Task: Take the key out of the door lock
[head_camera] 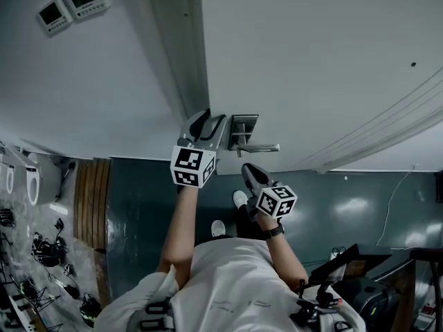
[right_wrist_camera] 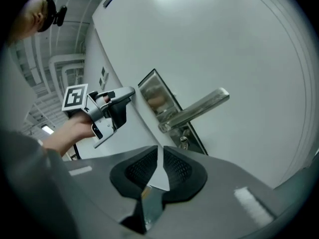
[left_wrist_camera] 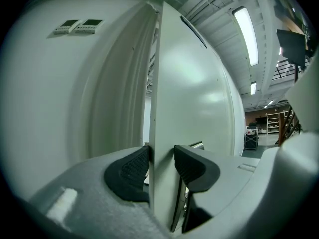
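The left gripper (left_wrist_camera: 161, 166) is wide open astride the door (left_wrist_camera: 194, 83) edge, probably to steady the door. The right gripper (right_wrist_camera: 160, 163) is empty, its jaws only slightly apart. It points at the key (right_wrist_camera: 184, 142), which sits in the lock just ahead under the handle (right_wrist_camera: 197, 111), apparently ready to pinch it.

Left claw (head_camera: 203, 124): at the edge of the white door (head_camera: 311, 61).
Right claw (head_camera: 250, 171): just below the lever handle (head_camera: 261, 147), apart from it.
Lock plate (head_camera: 243, 126): just right of the left claw.
Wall controllers (head_camera: 73, 5): two, well up-left of the left claw.
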